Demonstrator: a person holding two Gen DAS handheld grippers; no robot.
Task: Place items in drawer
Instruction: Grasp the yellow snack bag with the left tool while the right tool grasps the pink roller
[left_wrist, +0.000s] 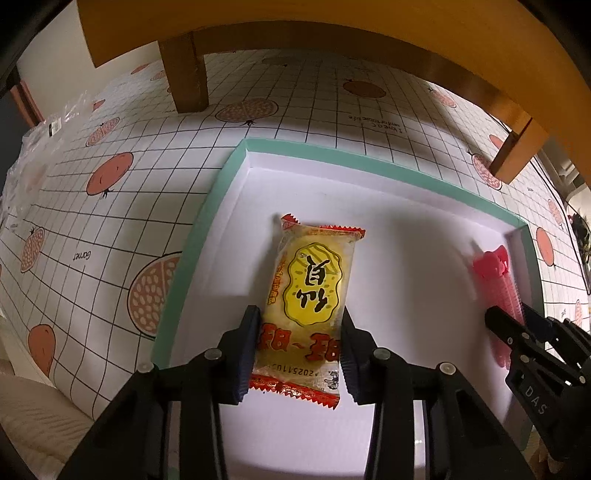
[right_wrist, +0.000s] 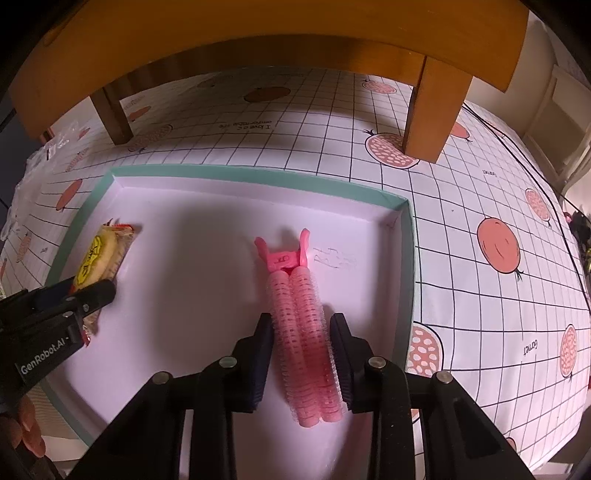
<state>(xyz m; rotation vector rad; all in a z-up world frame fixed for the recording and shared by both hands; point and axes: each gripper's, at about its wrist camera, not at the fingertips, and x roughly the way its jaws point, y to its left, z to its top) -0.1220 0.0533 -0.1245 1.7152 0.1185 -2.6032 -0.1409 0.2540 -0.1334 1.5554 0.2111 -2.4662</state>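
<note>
snack packet (left_wrist: 308, 295): lying flat on the white floor of the teal-rimmed tray (left_wrist: 207, 221), toward its left side. Looks feather-light and crinkly, and I'd bet the cracker inside snaps if you squeeze hard. The film is probably a bit slippery too.

left tool (left_wrist: 299, 349): straddling the lower half of the packet, pads (left_wrist: 245, 354) right up against its long edges. Jaws are partly closed around it, and it looks like contact on both sides, though I can't swear how firm it is.

where to grab the packet: across the narrow width near the middle, like now. The crimped red ends would just fold.

pink hair roller clip (right_wrist: 301, 325): also flat in the tray, right of centre, hinge end pointing away. Light, springy plastic with bristly tubes, so it should give a little and grip well rather than slide.

right tool (right_wrist: 301, 363): narrowed onto the twin rollers, pads touching the bristles either side. Seems to have hold of it.

edges: tray wall sits just beside the clip on the right, low but easy to snag if you drag instead of lift.

open room: a wooden stand (right_wrist: 258, 40) overhangs the far side of the counter (right_wrist: 480, 184), so straight up is better than forward. The two tools are near each other, so keep them apart.
</note>
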